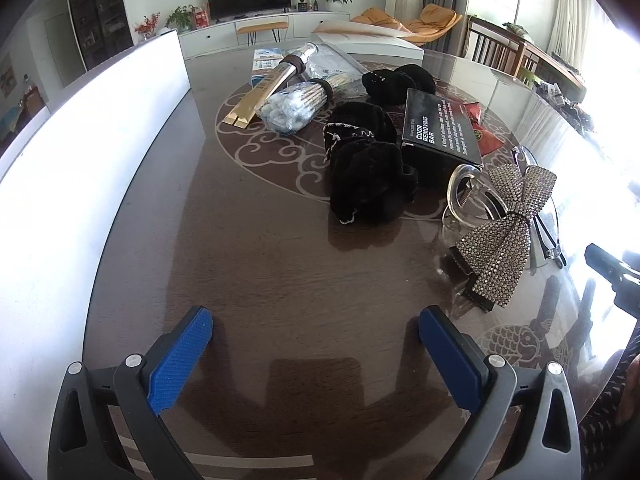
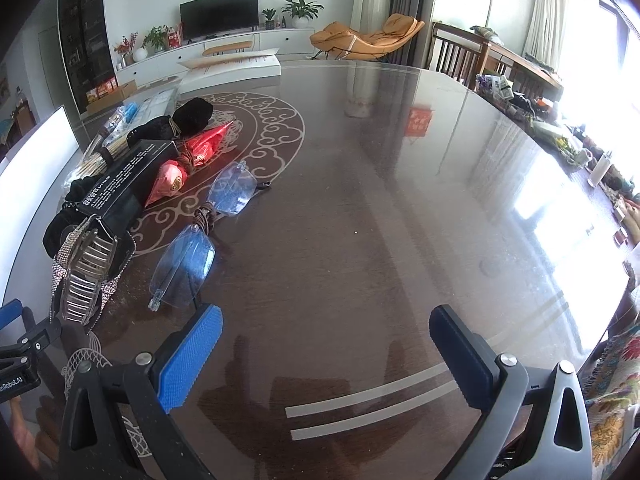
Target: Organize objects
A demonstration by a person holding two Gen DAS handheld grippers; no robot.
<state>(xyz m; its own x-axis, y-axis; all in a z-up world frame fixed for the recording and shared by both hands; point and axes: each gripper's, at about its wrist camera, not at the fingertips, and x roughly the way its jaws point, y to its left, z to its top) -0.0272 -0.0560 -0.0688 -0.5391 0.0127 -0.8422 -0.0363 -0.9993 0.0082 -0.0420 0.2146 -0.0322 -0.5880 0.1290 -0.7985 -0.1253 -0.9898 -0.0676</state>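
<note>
A heap of small items lies on the dark glossy table [image 1: 256, 264]. Black scrunchies [image 1: 364, 168], a black "odor removing bar" box [image 1: 440, 128], a rhinestone bow hair clip [image 1: 504, 236], a clear claw clip [image 1: 468, 196], a bag of cotton swabs [image 1: 292, 108] and a gold tube [image 1: 264, 88] show in the left wrist view. My left gripper [image 1: 316, 324] is open above bare table, short of the scrunchies. In the right wrist view my right gripper [image 2: 326, 324] is open and holds nothing. Clear glasses [image 2: 208, 232] lie just ahead-left of it, beside the box [image 2: 120, 180], the bow clip [image 2: 84, 268] and red packets [image 2: 192, 156].
A white open bin wall [image 1: 80, 160] runs along the table's left side. A flat white box [image 1: 372, 44] lies at the far edge. Wide bare tabletop [image 2: 420, 200] spreads to the right. Wooden chairs [image 2: 460, 52] and a cluttered side counter [image 2: 560, 140] stand beyond.
</note>
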